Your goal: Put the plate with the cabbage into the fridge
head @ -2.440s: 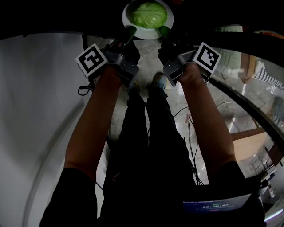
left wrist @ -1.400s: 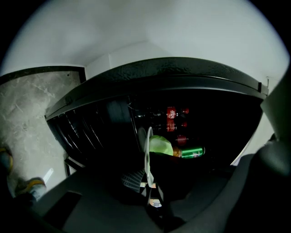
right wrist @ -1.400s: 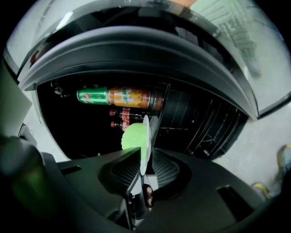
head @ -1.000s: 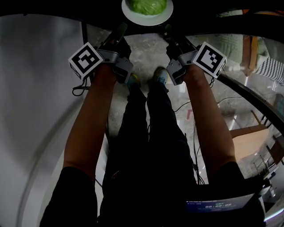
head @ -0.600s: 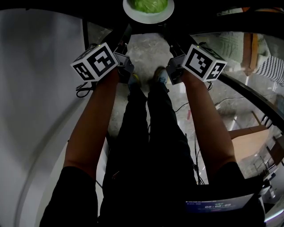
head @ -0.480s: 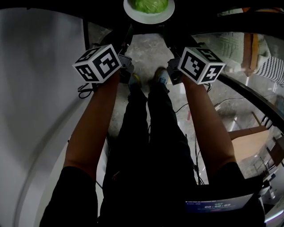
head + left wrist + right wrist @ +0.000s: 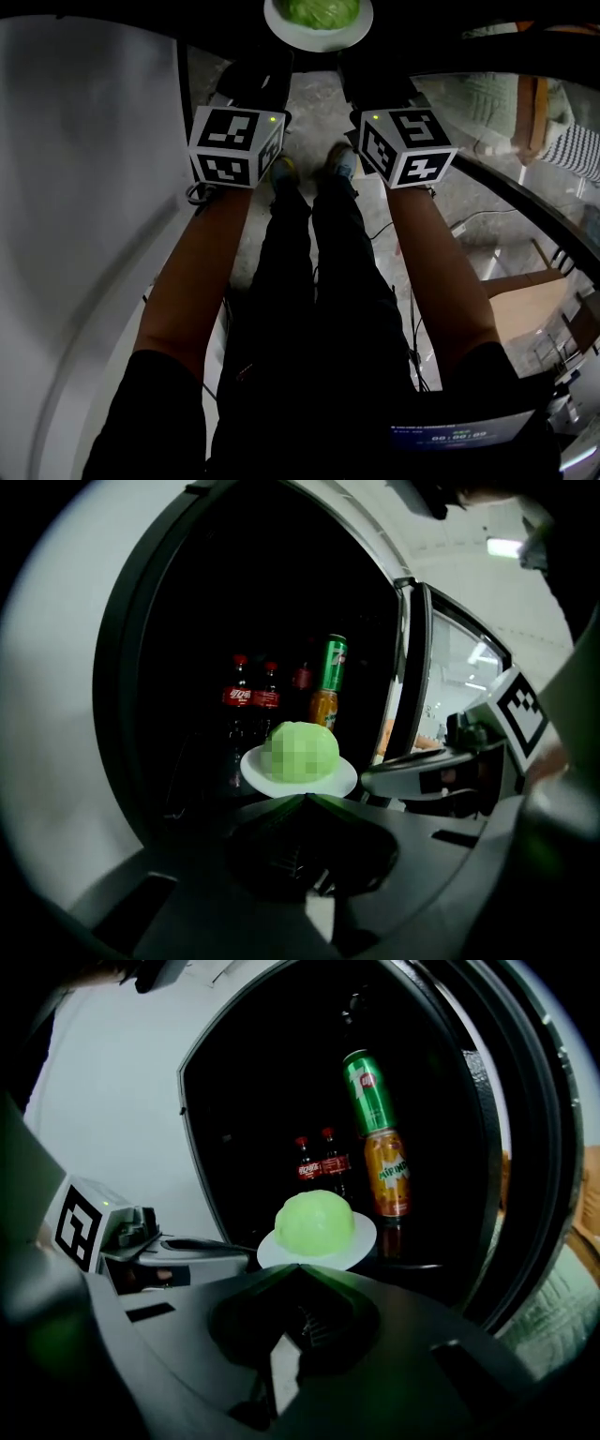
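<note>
The left tongs [image 7: 305, 801] are pinched shut on the left rim of the round white plate [image 7: 319, 39]. The plate sits at the head view's top centre, carrying the pale green cabbage [image 7: 323, 11], in front of the dark open fridge [image 7: 187, 667]. Inside stand two red-labelled cola bottles [image 7: 253, 697], with a green can [image 7: 368, 1091] above an orange can [image 7: 388, 1174]. The right tongs [image 7: 298, 1269] clamp the plate's right rim.

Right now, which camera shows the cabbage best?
The right gripper view: the cabbage sits whole and clear on its plate. The left gripper view shows it blurred; the head view crops it at the top.
</note>
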Tool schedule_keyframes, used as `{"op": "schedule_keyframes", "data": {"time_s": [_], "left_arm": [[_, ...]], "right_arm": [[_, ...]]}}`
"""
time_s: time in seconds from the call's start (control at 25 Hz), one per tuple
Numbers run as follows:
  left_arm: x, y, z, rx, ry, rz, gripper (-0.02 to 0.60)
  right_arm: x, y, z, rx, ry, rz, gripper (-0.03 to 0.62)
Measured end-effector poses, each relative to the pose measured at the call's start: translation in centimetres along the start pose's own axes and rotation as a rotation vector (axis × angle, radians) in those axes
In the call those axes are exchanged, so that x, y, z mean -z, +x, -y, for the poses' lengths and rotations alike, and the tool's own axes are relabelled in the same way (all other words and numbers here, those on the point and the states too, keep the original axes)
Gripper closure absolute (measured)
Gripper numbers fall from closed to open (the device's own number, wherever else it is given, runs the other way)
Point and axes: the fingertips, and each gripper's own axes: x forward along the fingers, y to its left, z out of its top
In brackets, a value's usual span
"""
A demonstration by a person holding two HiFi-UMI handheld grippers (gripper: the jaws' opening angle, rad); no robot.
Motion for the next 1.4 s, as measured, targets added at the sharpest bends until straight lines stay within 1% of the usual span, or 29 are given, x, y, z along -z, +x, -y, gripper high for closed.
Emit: {"op": "schedule_keyframes", "data": {"time_s": [0.04,0.12,0.24,0.4,0.64,0.84,1.0,1.4], "left_arm": [[0.0,0.0,0.1,-0.005,0.035,-0.004,0.578],[0.3,0.2,0.2,-0.006,0.057,-0.008,0.578],[0.3,0.2,0.1,-0.013,0.041,0.002,0.578],[-0.3,0.2,0.0,-0.024,0.040,0.018,0.578],[-0.3,0.6,-0.2,-0.020,0.031,0.012,0.578],[0.2,0.8,-0.4,-0.021,0.041,0.003,0.578],[-0.2,0.9,-0.6,-0.024,0.042,0.003,0.578],[-1.6,1.5,-1.5,-0.029,-0.005,0.009,0.578]], "right_arm": [[0.0,0.0,0.0,0.004,-0.006,0.002,0.588],[0.0,0.1,0.2,0.007,-0.010,0.002,0.588],[-0.1,0.2,0.4,0.013,-0.011,0.003,0.588],[-0.3,0.1,0.5,0.020,-0.028,0.006,0.588],[-0.3,0.3,0.3,0.016,-0.031,0.012,0.588],[-0.3,0.4,0.2,0.008,-0.031,0.018,0.588],[-0.4,0.6,0.2,0.008,-0.031,0.021,0.588],[-1.8,1.5,0.6,0.006,-0.014,0.037,0.588]]}}
